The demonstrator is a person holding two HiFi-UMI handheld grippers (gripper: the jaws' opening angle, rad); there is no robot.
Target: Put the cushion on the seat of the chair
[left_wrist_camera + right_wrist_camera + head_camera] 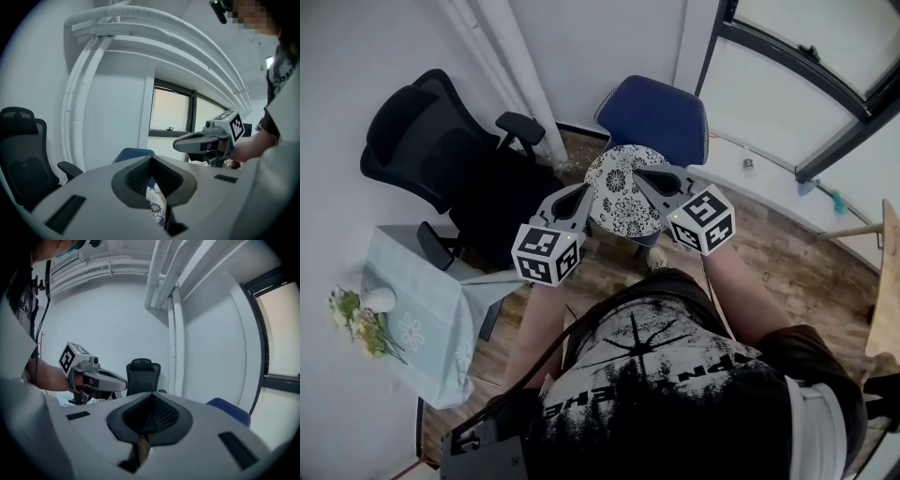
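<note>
Left claw (584,195) and right claw (643,178) both pinch the cushion (623,199) by its edges, so I'd keep it level and ease it onto the chair (661,117) just ahead.

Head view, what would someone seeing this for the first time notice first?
The round black-and-white patterned cushion at the centre catches the eye, pinched at its edges by the left gripper and the right gripper. Just beyond it stands the blue chair, with a black office chair at the upper left.
</note>
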